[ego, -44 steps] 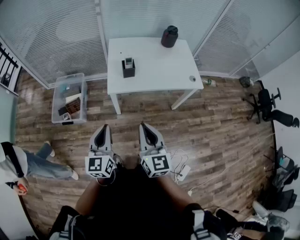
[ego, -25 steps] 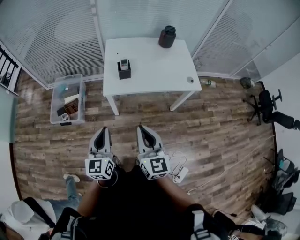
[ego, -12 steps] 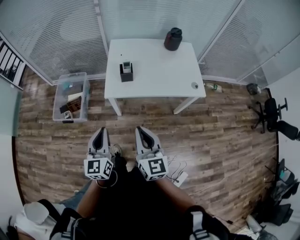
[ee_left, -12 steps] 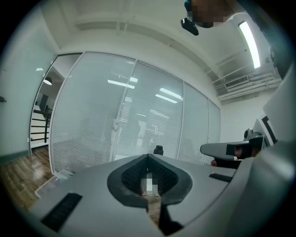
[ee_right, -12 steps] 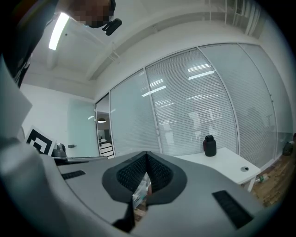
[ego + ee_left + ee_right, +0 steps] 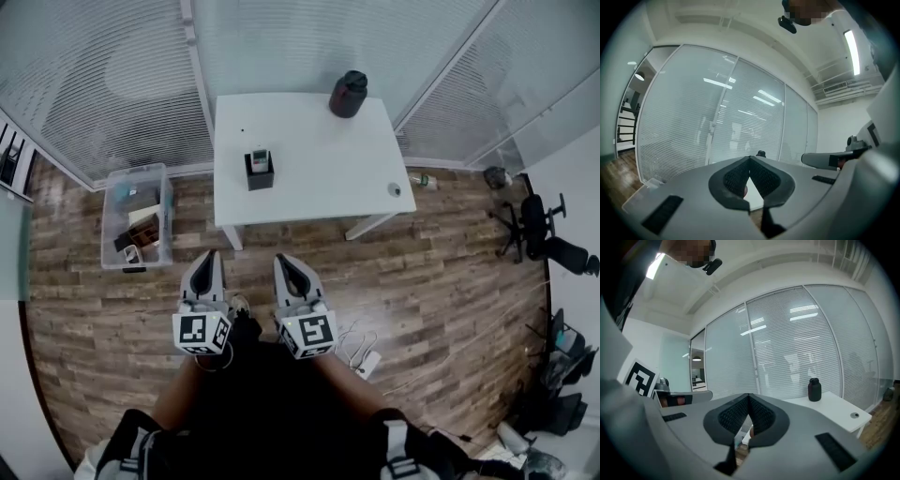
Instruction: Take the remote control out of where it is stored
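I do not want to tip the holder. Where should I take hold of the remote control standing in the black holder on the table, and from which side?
I would grip the remote control by its upper end, the only part showing above the black holder. Come from above and lift straight up: it stands upright in the holder, whose walls cover the rest.

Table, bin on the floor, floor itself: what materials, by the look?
Table: white, matte, uniform top, likely laminate or painted board. Bin: clear plastic, its contents show through the walls. Floor: wood-look planks with grain and staggered seams; real wood or laminate, cannot tell.
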Motion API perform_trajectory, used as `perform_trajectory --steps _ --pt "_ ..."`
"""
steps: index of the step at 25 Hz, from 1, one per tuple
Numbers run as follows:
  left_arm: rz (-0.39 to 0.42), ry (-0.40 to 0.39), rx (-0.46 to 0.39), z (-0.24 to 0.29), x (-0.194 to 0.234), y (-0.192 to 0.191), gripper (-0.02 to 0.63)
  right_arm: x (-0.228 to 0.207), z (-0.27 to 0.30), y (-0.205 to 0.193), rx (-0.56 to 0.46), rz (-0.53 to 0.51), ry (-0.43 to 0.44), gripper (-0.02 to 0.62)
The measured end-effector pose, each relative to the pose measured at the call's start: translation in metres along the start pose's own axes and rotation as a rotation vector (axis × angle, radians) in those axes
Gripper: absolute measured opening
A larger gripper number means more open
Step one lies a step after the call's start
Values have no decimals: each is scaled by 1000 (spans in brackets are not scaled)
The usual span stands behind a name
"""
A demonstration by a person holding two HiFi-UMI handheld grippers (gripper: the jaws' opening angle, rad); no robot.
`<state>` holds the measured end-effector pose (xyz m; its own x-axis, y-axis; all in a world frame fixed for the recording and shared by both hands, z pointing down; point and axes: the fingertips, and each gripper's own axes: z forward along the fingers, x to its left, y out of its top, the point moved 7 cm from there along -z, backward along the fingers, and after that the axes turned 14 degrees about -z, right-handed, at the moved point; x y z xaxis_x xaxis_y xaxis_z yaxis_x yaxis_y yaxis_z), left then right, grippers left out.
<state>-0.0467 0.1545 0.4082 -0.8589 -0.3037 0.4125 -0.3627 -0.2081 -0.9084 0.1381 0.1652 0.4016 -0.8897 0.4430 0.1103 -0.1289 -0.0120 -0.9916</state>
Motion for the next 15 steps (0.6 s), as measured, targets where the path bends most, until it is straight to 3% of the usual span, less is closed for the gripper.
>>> perform_trajectory --steps 5,15 --pt "-9 -47 21 36 39 22 6 5 48 -4 43 4 -50 0" --pt "-36 -86 58 75 78 36 6 -1 107 -10 84 19 -110 0"
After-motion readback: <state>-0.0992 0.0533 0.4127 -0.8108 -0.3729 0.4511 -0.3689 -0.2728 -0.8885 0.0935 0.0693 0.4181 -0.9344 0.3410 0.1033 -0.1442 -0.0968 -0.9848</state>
